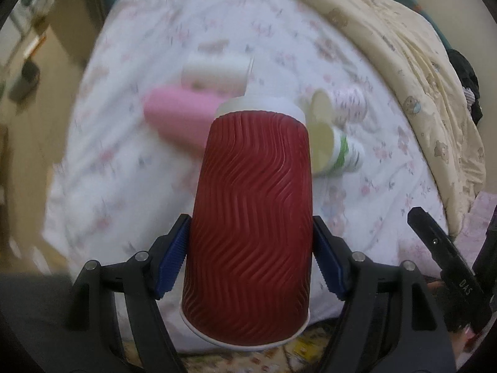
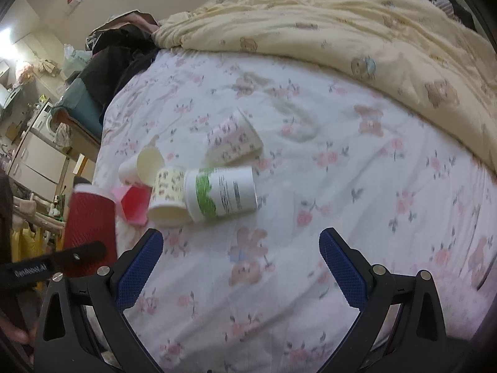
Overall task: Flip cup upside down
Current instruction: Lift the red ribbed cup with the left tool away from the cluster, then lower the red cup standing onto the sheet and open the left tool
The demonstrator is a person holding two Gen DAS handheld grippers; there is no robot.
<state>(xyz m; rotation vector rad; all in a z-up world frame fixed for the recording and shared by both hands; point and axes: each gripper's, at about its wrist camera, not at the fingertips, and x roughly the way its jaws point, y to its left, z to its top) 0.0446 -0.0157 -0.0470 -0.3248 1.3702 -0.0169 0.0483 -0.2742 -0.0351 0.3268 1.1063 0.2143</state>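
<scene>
The blue-padded fingers (image 1: 174,259) of the left gripper (image 1: 250,261) are pressed against both sides of the red ribbed cup (image 1: 251,223), holding it off the flowered bedsheet (image 1: 102,161) near the bed's front edge. In the left wrist view the cup's white rolled rim faces the camera and its narrower base points away; the right wrist view shows it standing roughly upright with a pale end on top, so the turn looks well under way or nearly done, though which end is up cannot be settled. Setting it mouth-down on the sheet and letting go appear to remain. Further right, a cluster of other cups lies on its side beyond the red one: a pink cup (image 1: 180,115), a white cup (image 1: 217,73) and a green-banded cup (image 1: 335,152), all smeared by blur. The cup hides whatever lies straight ahead of the left gripper. The right gripper (image 2: 240,265) hangs over bare sheet with its fingers spread wide and nothing between them, and the red cup is partly cut off behind a black strap at that view's left.
</scene>
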